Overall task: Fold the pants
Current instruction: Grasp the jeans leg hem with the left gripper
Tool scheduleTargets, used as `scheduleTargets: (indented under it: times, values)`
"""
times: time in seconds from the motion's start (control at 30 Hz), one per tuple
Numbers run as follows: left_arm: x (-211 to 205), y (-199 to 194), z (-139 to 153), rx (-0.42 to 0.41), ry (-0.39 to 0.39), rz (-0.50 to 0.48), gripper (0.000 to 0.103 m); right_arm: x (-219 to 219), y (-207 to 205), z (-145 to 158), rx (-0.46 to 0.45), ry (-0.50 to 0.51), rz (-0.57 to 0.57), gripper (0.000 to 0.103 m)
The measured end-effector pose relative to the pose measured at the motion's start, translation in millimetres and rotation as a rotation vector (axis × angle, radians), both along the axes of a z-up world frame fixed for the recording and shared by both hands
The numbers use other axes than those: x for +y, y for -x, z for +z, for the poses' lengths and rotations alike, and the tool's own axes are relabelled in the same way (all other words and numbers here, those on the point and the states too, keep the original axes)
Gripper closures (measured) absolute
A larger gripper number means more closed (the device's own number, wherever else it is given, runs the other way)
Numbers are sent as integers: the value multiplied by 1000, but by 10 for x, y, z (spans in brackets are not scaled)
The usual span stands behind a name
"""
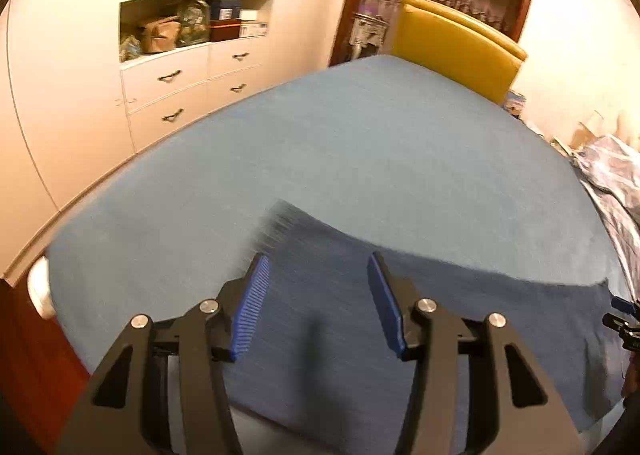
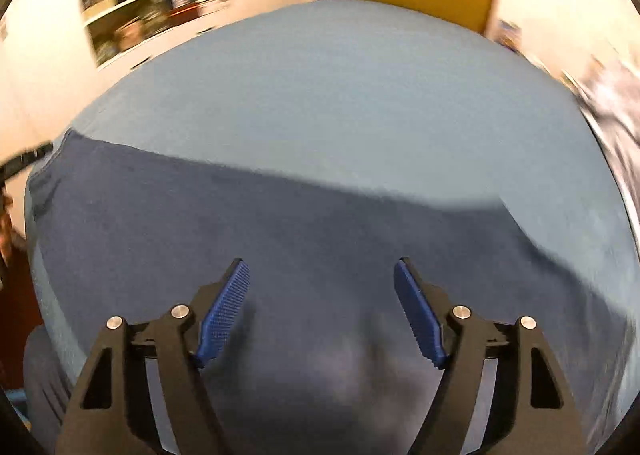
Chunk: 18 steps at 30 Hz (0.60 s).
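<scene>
Dark navy pants (image 1: pixel 460 315) lie flat across the near part of a bed with a light blue sheet (image 1: pixel 340 143). In the right wrist view the pants (image 2: pixel 248 223) span the width of the frame. My left gripper (image 1: pixel 318 261) is open and empty, hovering over the pants' left end. My right gripper (image 2: pixel 322 267) is open and empty, hovering over the middle of the pants. The right gripper's tip shows at the right edge of the left wrist view (image 1: pixel 622 321). Both views are blurred by motion.
A white wardrobe with drawers and cluttered shelves (image 1: pixel 184 55) stands left of the bed. A yellow headboard (image 1: pixel 456 43) is at the far end, before a doorway. A patterned blanket (image 1: pixel 616 179) lies bunched along the bed's right side. A dark wooden bed frame (image 1: pixel 36 351) is near left.
</scene>
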<state>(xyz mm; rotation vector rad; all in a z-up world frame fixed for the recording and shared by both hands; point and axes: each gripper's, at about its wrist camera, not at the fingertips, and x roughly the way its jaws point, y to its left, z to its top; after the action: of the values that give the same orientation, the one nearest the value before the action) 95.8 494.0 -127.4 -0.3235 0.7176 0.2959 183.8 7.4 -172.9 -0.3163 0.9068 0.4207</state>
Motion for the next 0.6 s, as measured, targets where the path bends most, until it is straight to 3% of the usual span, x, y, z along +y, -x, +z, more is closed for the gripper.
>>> scheduleTargets:
  times: [0.1,0.2,0.27,0.4,0.47,0.6]
  values:
    - [222,-178,13,36,12,-91,51,213,-282,-42,17,8,70,30]
    - [248,-447,-60,118,-53,-163,51,301,-416,-70,38,5,123,30]
    - [279,-575,-141,148,-18,-189,52,327,-487,-92,57,9,162,30]
    - [282,-689,-220,193,-38,-212,85,357,-561,-155,83,39,218,30]
    - [265,-695,-224,195,-50,-221,90,348,-608,-180,92,49,239,36]
    - [262,-711,-193,189,-56,-225,95,348,-709,-218,136,35,282,65]
